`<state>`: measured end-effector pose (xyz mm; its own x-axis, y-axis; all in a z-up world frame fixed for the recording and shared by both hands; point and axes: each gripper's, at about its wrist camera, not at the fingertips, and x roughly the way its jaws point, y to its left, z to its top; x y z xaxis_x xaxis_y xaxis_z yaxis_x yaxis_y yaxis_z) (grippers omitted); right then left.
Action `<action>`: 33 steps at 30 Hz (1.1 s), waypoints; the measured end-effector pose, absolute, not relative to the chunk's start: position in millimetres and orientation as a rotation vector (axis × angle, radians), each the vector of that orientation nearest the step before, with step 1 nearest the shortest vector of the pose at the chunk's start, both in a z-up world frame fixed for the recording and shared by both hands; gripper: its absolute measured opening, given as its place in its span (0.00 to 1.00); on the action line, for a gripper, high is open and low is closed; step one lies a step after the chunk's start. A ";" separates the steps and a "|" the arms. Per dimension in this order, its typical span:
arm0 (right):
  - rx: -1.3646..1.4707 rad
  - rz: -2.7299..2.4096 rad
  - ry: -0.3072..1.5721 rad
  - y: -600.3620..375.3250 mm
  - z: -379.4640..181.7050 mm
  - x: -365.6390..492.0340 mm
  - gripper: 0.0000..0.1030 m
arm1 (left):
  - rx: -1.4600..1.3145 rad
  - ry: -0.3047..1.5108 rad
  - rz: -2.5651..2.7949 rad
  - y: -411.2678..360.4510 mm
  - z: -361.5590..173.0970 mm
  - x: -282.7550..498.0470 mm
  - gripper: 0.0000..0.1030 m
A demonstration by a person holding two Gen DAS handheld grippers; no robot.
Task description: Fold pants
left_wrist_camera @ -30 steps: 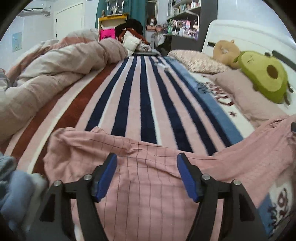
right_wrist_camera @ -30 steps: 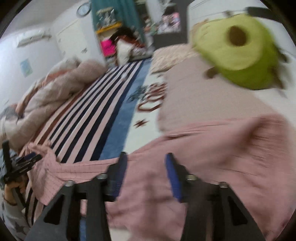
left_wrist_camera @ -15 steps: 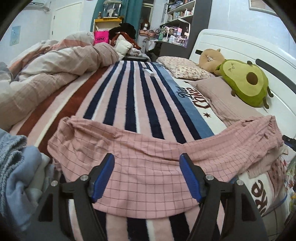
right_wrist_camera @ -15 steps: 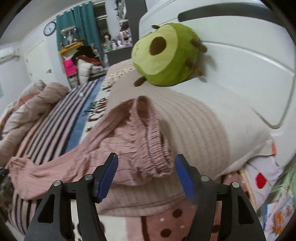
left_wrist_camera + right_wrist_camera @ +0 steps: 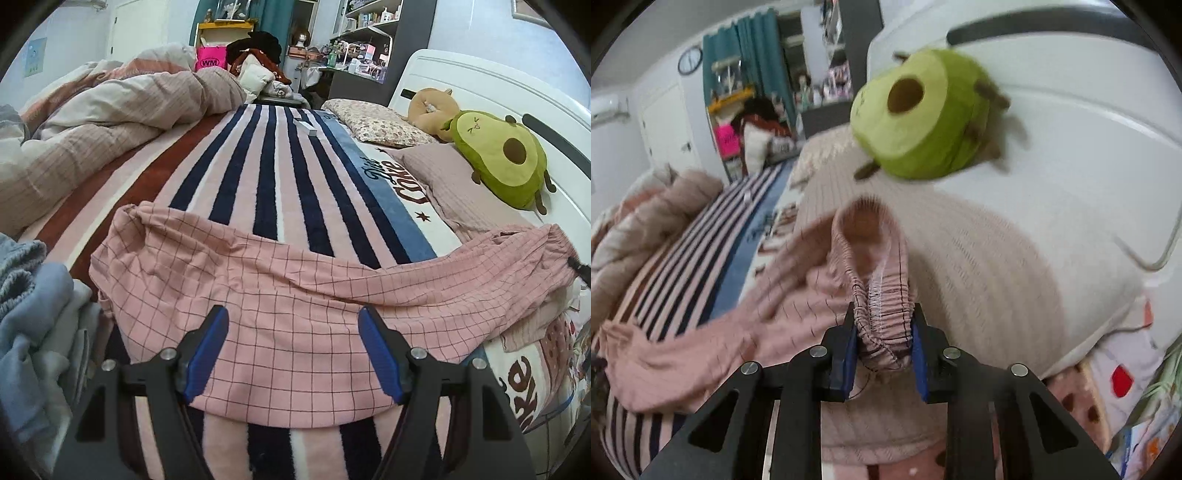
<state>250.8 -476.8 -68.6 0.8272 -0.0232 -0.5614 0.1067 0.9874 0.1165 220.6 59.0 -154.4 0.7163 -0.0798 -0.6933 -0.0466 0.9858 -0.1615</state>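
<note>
**Right gripper closes on the waistband while the left hangs wide over the pants**

Since half a second ago the right gripper (image 5: 882, 343) has gone from spread wide behind the gathered waistband to pinched onto it, its blue pads (image 5: 848, 352) now pressing the bunched elastic from both sides. On the other side, the left gripper (image 5: 293, 349) has barely shifted: its fingers stay far apart with nothing between them, hovering above the checked cloth.

The pink checked pants (image 5: 295, 306) lie across the striped blanket (image 5: 269, 177), their long axis running crosswise to the blanket's stripes. Seen from the left wrist, the leg end sits toward the left edge of the blanket, near a pile of blue and grey clothes (image 5: 33, 314), and the waistband end reaches off the blanket's right edge toward the ribbed pink pillow (image 5: 454, 184). In the right wrist view the waistband (image 5: 882, 291) stands open like a loop, lifted against that pillow (image 5: 979, 266), with the rest of the cloth trailing back and leftward over the blanket.

Beyond the pillow, the avocado plush (image 5: 923, 114) leans on the white headboard (image 5: 1089, 122). A crumpled duvet (image 5: 103, 122) is heaped along the blanket's far left side. No containers take part
</note>
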 end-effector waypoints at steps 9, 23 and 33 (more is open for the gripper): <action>0.159 -0.121 0.578 -500.5 -36.3 231.0 0.19 | -0.176 0.775 -0.022 62.0 -153.7 215.6 0.67; 0.168 -0.097 0.680 -500.6 -60.6 217.0 0.71 | -0.172 0.812 -0.042 57.6 -165.0 223.7 0.67; -0.119 0.096 0.687 -421.8 -54.8 280.8 0.71 | -0.096 0.812 -0.101 43.5 -169.2 254.0 0.68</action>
<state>280.8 -421.8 -54.8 0.7690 0.0486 -0.6374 -0.1272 0.9888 -0.0781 254.0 43.5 -169.2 0.6839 -0.1267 -0.7185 0.0531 0.9908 -0.1241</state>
